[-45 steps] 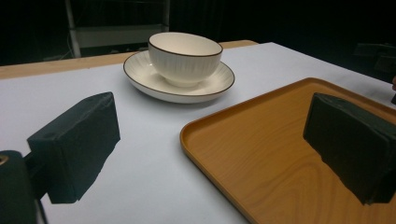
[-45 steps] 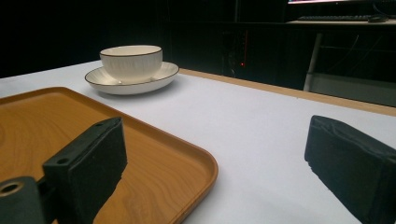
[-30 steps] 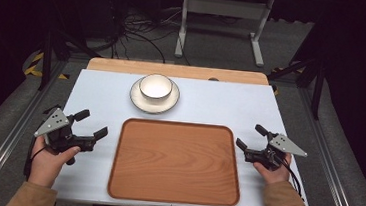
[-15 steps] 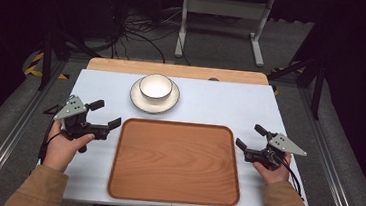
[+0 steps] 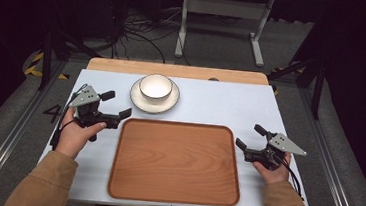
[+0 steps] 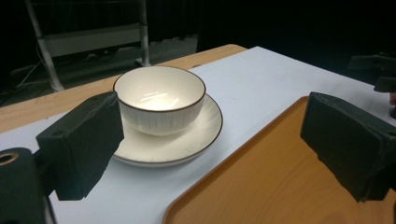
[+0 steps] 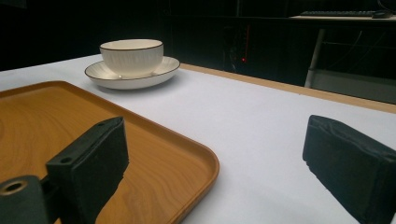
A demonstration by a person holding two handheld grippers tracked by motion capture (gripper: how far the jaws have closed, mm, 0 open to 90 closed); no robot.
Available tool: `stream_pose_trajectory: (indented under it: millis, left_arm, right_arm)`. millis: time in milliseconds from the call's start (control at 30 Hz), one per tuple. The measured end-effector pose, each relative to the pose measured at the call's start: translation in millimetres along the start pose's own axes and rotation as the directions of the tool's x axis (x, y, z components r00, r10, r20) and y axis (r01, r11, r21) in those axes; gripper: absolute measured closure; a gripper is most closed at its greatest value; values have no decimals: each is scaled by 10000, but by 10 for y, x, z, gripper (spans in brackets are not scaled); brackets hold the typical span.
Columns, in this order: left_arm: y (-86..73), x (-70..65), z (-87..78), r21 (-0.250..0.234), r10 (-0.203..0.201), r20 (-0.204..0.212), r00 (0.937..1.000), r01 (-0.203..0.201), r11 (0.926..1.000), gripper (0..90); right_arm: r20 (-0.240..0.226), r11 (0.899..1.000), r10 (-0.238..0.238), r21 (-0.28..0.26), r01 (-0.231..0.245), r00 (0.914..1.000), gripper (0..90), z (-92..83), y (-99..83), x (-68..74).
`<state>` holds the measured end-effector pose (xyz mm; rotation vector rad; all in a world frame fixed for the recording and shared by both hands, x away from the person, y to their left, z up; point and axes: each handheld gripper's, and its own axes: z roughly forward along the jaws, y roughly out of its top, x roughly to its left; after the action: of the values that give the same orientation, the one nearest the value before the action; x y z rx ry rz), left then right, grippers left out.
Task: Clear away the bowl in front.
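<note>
A white bowl [image 5: 155,86] with a dark rim sits on a white saucer [image 5: 141,101] at the table's far middle. A wooden tray [image 5: 176,160] lies empty at the near middle. My left gripper [image 5: 116,104] hovers open beside the tray's far left corner, pointing toward the saucer. In the left gripper view the bowl [image 6: 159,99] and saucer [image 6: 187,140] lie ahead between the jaws. My right gripper [image 5: 250,137] rests open on the table by the tray's right edge. From the right gripper view the bowl [image 7: 132,56] stands far off past the tray [image 7: 56,116].
The white tabletop [image 5: 221,104] has a bare wooden strip [image 5: 178,71] along its far edge. A metal stand [image 5: 223,16] and cables lie on the floor beyond. Dark floor and rails flank both sides of the table.
My left gripper has lifted and moved forward and right, from the table's left edge toward the saucer. The right gripper has stayed in place.
</note>
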<state>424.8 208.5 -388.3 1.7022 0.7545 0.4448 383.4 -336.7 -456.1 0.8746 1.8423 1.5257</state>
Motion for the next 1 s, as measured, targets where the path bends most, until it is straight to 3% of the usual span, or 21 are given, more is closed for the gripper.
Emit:
stream_pose_trajectory:
  millis: [567,1000]
  left_arm:
    - [244,76,372,132,8,382,9993,-13,9999,73]
    - [374,106,588,304,100,311,9995,-109,9995,73]
  right_arm:
    - [-27,9999,56,85,-56,10000,72,9,3,-8]
    - [-30,9999,95,143,-94,10000,72,16,5,-9]
